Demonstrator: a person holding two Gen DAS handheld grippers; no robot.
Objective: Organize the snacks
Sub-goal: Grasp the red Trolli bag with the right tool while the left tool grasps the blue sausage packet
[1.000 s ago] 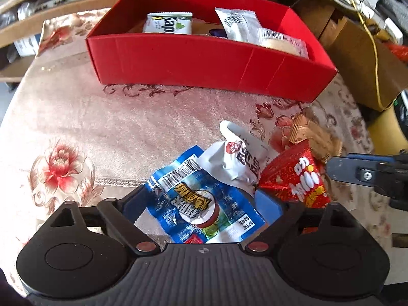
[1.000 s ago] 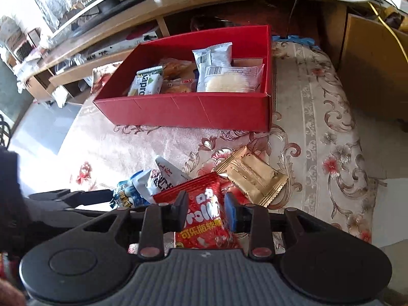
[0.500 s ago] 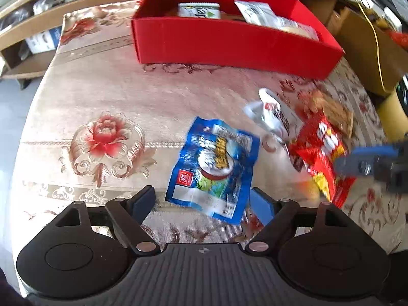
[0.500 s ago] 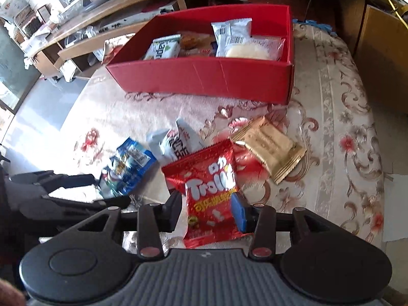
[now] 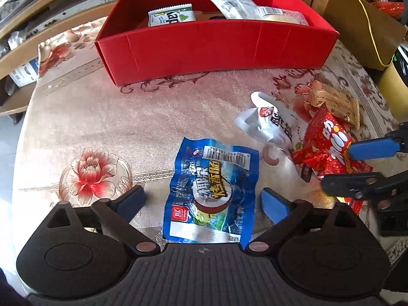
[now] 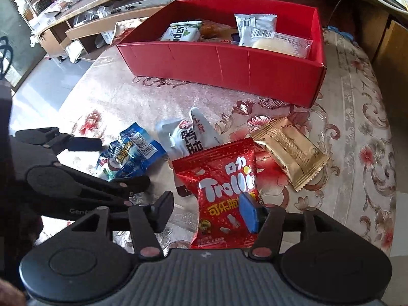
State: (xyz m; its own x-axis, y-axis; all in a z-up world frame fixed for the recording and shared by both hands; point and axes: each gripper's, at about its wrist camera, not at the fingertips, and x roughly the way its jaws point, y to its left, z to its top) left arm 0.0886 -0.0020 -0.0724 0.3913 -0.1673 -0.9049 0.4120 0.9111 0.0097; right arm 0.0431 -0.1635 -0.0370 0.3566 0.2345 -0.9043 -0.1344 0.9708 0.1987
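A blue snack packet (image 5: pixel 211 191) lies flat on the tablecloth between the fingers of my left gripper (image 5: pixel 201 201), which is open around it; it also shows in the right wrist view (image 6: pixel 130 153). A red Trolli bag (image 6: pixel 224 196) lies between the fingers of my right gripper (image 6: pixel 206 210), which is open; in the left wrist view the bag (image 5: pixel 326 148) sits at the right. A white packet (image 6: pixel 188 135) and a gold packet (image 6: pixel 290 153) lie beyond. A red box (image 6: pixel 229 68) holding several snacks stands at the back.
The table carries a pink floral cloth (image 5: pixel 102 117). Wooden shelves (image 6: pixel 84 25) stand behind the box at the left. A cardboard box (image 5: pixel 357 17) with a yellow cable stands beyond the table's right edge.
Both grippers have drawn back and opened. The blue packet and the Trolli bag, held earlier, now lie loose on the cloth.
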